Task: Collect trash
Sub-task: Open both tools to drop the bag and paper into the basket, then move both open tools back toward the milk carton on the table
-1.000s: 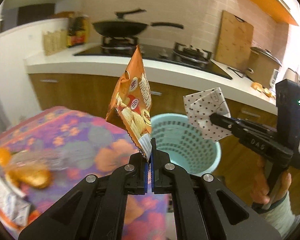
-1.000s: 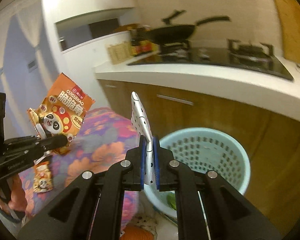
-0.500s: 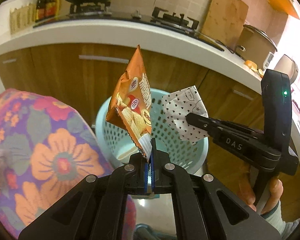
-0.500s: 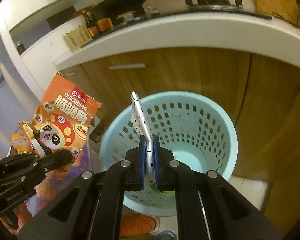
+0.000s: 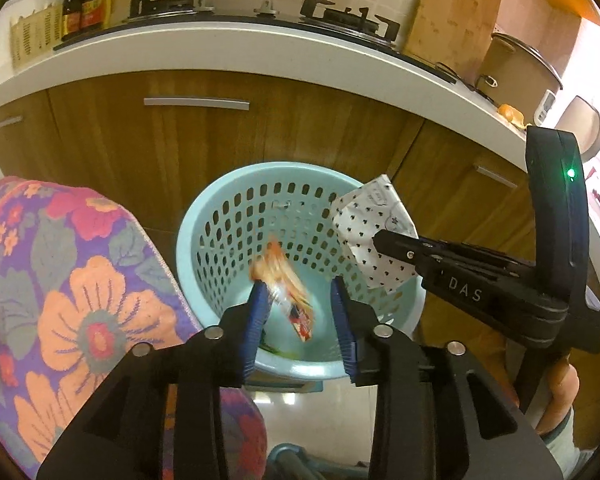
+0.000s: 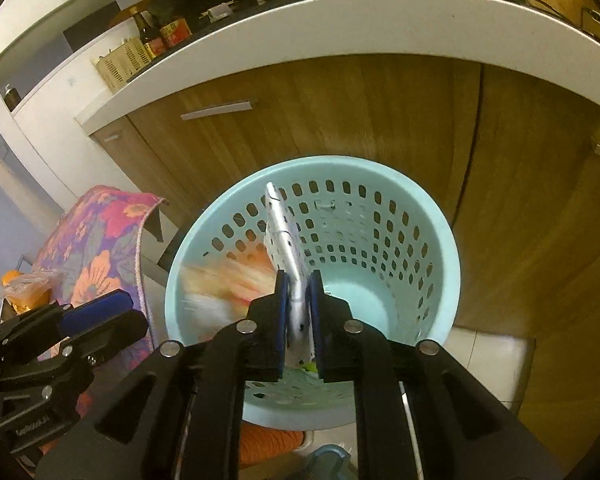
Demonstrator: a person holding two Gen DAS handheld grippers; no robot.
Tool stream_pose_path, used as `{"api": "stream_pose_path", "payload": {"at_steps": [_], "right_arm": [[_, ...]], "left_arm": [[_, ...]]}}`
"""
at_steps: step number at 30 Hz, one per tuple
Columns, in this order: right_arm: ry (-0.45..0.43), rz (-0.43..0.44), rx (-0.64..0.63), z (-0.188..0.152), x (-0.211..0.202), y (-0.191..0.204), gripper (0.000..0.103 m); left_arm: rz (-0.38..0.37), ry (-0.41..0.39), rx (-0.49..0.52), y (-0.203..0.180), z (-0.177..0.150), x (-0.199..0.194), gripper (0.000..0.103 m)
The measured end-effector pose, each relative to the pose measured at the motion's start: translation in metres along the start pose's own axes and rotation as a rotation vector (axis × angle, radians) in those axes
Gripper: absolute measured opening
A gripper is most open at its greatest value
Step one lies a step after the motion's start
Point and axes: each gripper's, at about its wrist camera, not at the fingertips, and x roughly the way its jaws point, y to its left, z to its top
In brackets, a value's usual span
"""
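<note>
A light blue perforated trash basket [image 5: 228, 216] stands on the floor below both grippers; it also shows in the right wrist view [image 6: 428, 216]. My left gripper [image 5: 300, 292] is open above it. An orange snack bag [image 5: 288, 280], blurred, falls between the open fingers into the basket; it shows as an orange blur in the right wrist view [image 6: 236, 276]. My right gripper [image 6: 298, 300] is shut on a white dotted wrapper [image 6: 284, 240] and holds it over the basket. In the left wrist view the right gripper [image 5: 380, 238] and the wrapper [image 5: 374, 228] are over the basket's right rim.
Wooden kitchen cabinets [image 5: 300, 128] under a white counter [image 5: 260, 56] stand right behind the basket. A table with a floral cloth [image 5: 72, 280] is at the left, with a bagged orange item [image 6: 24, 286] on it. A stove, bottles and pots sit on the counter.
My left gripper has opened and let go of the orange snack bag, which now drops into the basket. Both grippers have moved closer over the basket. The right gripper still holds the wrapper.
</note>
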Motion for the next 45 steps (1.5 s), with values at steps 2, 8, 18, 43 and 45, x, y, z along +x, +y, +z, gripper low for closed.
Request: {"api": "stream_pose_path", "payload": {"at_steps": [2,8,18,43,45], "right_arm": [[0.002,-0.001,0.002,0.000,-0.001,-0.001,0.015],[-0.015,-0.010,0.003,-0.001,-0.009,-0.001,0.036],[-0.126,0.079,-0.052,0.002,-0.053,0.033,0.040],[-0.147,0.458,-0.666,-0.056,-0.045,0.277,0.046],[-0.131,0.466,-0.678,-0.057,-0.032,0.286,0.046]], "left_arm": [[0.002,-0.005,-0.004,0.001,-0.001,-0.003,0.037],[0.005,-0.053,-0.020,0.003,-0.002,-0.024,0.042],[0.047,-0.218,-0.040,0.008,-0.009,-0.107,0.047],[0.526,-0.388,-0.520,0.171,-0.114,-0.288,0.077],[0.528,-0.367,-0.545,0.177,-0.116,-0.281,0.077]]}}
